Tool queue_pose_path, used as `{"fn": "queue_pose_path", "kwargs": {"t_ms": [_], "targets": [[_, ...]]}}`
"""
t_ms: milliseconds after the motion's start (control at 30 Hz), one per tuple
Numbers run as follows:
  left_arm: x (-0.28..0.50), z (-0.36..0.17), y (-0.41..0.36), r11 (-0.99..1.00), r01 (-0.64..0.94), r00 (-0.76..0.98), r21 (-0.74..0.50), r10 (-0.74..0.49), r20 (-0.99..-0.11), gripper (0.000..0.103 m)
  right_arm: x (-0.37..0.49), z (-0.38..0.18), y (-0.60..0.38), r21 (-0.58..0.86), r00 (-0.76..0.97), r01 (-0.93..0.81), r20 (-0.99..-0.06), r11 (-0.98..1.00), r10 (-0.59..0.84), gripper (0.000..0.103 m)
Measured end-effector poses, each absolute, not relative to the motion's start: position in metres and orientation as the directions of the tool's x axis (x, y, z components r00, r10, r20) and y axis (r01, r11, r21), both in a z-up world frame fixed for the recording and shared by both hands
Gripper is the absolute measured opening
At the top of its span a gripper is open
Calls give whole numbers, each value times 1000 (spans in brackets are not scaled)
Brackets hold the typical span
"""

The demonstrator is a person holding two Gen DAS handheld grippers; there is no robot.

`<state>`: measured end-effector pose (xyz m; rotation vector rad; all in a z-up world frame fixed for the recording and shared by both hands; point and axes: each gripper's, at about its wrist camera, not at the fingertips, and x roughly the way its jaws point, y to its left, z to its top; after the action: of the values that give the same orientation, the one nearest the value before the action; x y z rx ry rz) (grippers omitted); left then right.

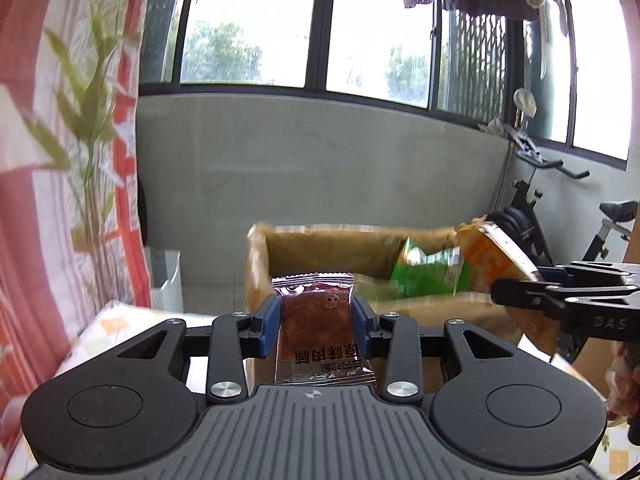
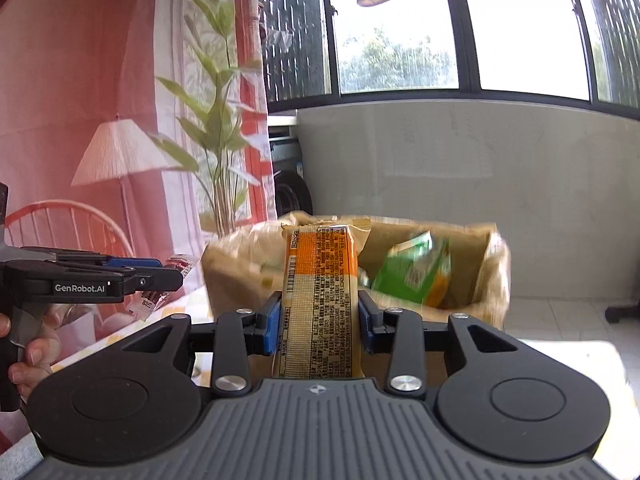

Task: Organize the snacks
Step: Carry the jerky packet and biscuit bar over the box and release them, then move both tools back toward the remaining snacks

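Nearest the left wrist lens, the left gripper (image 1: 316, 320) has its blue pads pinching a small clear packet of reddish dried meat (image 1: 316, 328), which stands upright between them with its printed end toward the camera. Beyond it, at about twelve o'clock, sits an open cardboard box (image 1: 332, 248) holding a green snack bag (image 1: 428, 272) (blurred, so its print cannot be read). At three o'clock the right gripper (image 1: 516, 280) comes in from the side, clamped on a long orange packet (image 1: 492, 256) held over the box's right end.

From the right wrist view, the right gripper (image 2: 320, 320) has its jaws pressed against both sides of the orange packet (image 2: 320, 280), whose back panel of fine print faces the lens and whose far end points toward the cardboard box (image 2: 496, 264). The green snack bag (image 2: 412, 272) lies inside, at roughly one o'clock. At nine o'clock the left gripper (image 2: 176, 276) shows side-on with the meat packet (image 2: 146, 302) sticking out of it, and a hand (image 2: 28, 344) wraps its handle. A potted plant (image 2: 216, 128) stands before a red-and-white curtain (image 2: 60, 80) at eleven o'clock, and windows (image 2: 400, 32) fill the top.
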<state>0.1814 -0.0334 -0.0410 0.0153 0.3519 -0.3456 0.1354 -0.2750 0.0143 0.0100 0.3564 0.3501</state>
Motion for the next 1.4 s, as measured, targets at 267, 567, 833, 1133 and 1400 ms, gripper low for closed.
{"fn": "queue_pose_path", "kwargs": {"t_ms": [267, 567, 833, 1133, 1400], "targets": [[244, -15, -71, 939, 343, 889, -20, -331, -316, 40, 217, 32, -273, 28, 910, -280, -310, 960, 274, 39], [292, -37, -85, 939, 343, 861, 6, -311, -401, 41, 244, 6, -275, 0, 897, -215, -395, 977, 198, 39], [304, -55, -72, 952, 306, 851, -12, -279, -444, 57, 241, -6, -282, 22, 873, -188, -454, 982, 177, 48], [286, -48, -66, 948, 317, 848, -16, -291, -444, 81, 225, 4, -278, 50, 877, -192, -439, 980, 195, 66], [261, -42, -55, 945, 327, 838, -28, -304, -453, 86, 207, 7, -275, 62, 876, -184, -443, 981, 193, 74]]}}
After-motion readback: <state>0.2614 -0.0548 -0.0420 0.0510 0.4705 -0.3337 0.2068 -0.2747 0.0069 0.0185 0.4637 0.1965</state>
